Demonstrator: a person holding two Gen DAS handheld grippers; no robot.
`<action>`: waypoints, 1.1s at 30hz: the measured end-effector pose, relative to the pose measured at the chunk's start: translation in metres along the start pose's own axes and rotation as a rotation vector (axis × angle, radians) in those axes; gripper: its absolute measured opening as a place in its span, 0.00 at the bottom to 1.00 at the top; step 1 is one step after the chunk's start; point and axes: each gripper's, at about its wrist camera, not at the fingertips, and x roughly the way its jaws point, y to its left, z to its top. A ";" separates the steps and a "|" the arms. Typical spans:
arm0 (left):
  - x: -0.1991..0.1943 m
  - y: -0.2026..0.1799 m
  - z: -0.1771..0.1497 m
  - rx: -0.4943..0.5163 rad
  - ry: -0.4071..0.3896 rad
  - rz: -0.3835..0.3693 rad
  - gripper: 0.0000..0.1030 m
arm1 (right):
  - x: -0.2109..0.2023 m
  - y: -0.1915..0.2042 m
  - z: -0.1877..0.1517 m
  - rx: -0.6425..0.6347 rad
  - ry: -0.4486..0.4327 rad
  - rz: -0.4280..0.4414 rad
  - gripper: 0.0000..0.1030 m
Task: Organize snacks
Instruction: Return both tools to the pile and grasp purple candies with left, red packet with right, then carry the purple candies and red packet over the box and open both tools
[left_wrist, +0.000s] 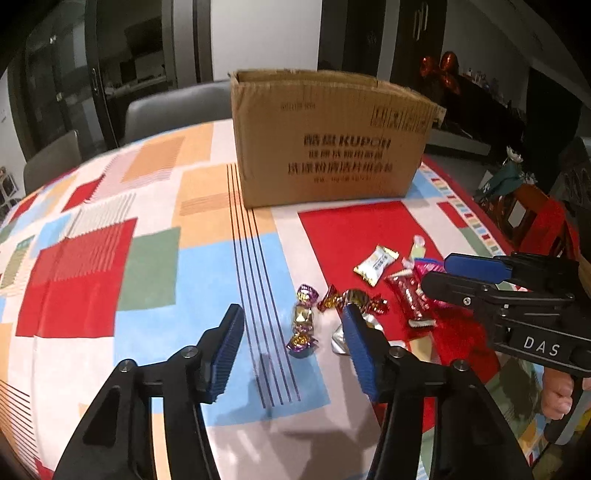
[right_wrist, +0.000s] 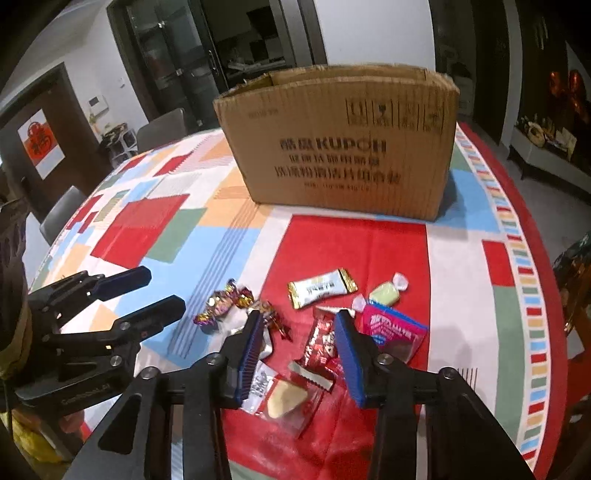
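Observation:
Several wrapped snacks lie on the patterned tablecloth in front of an open cardboard box (left_wrist: 325, 140) (right_wrist: 343, 147). A purple-and-gold candy (left_wrist: 303, 321) (right_wrist: 221, 304) lies between the fingers of my left gripper (left_wrist: 293, 343), which is open and empty above the table. My right gripper (right_wrist: 299, 347) is open over a red packet (right_wrist: 319, 343) (left_wrist: 408, 295). Near it lie a white-and-gold packet (right_wrist: 321, 288) (left_wrist: 376, 264), a pink packet (right_wrist: 391, 328), a green candy (right_wrist: 384, 293) and a clear packet with a biscuit (right_wrist: 284, 397).
The round table's edge (right_wrist: 546, 332) curves close on the right. Grey chairs (left_wrist: 173, 107) stand behind the table. A red-draped wooden chair (left_wrist: 539, 221) stands to the right. The other gripper (left_wrist: 517, 295) (right_wrist: 96, 325) shows in each view.

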 end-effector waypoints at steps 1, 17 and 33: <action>0.005 0.000 -0.001 -0.001 0.013 -0.003 0.50 | 0.004 -0.002 -0.001 0.011 0.012 0.002 0.38; 0.053 0.007 0.002 -0.056 0.122 -0.056 0.31 | 0.038 -0.008 0.000 0.034 0.097 0.009 0.32; 0.044 0.009 -0.001 -0.099 0.112 -0.052 0.16 | 0.052 -0.010 0.000 0.016 0.130 -0.017 0.23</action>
